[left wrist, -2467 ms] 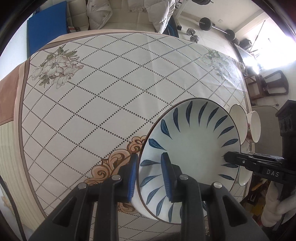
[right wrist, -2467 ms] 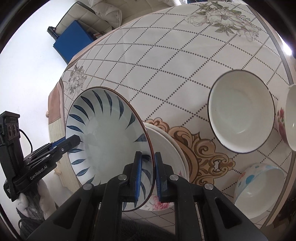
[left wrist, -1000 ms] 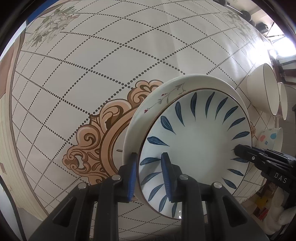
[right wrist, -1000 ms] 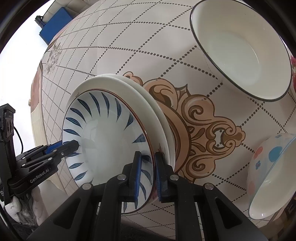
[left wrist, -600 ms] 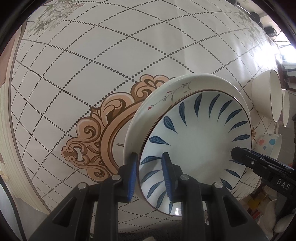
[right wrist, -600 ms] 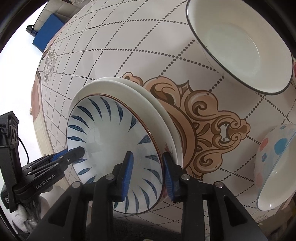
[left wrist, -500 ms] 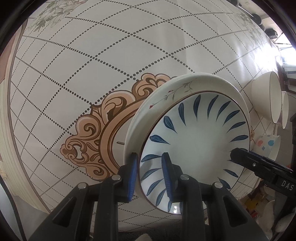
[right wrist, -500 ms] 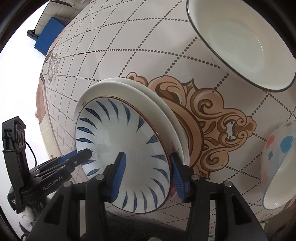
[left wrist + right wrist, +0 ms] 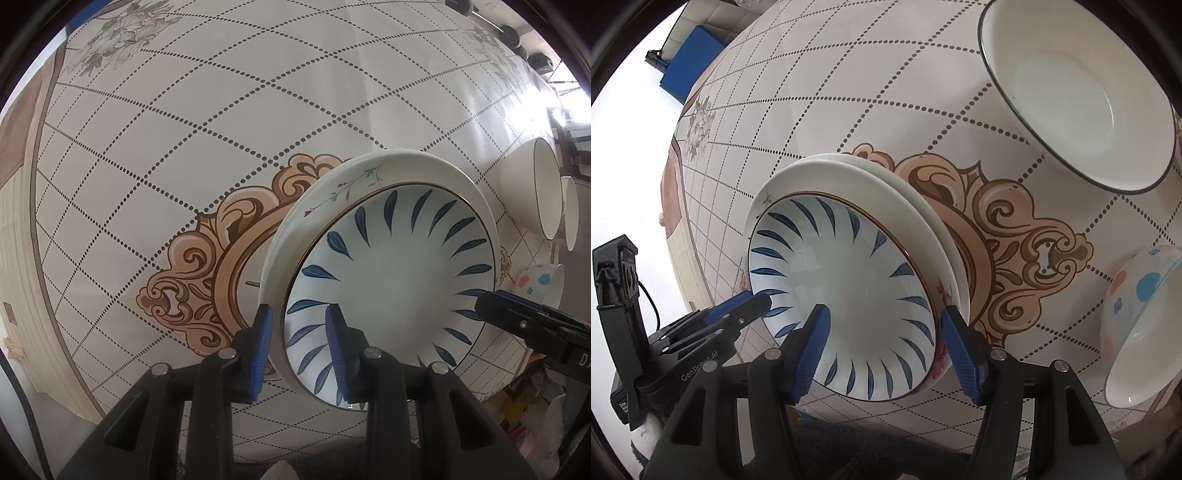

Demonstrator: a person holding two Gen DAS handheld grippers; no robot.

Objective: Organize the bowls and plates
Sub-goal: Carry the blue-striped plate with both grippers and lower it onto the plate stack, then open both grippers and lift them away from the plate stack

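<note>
A patterned tablecloth [image 9: 258, 110] covers the table. Near its front edge, a blue-leaf plate [image 9: 846, 291] sits on stacked white plates [image 9: 886, 184]. The left gripper [image 9: 299, 343] straddles its rim, fingers slightly apart. The right gripper [image 9: 884, 347] is spread wide. White bowl [image 9: 1078, 96] far right.

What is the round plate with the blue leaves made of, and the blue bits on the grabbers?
The round blue-leaf plate looks like glazed ceramic: shiny, with light reflecting off it. The blue ribbed finger pads look like rubber or soft plastic; hard to tell which.
</note>
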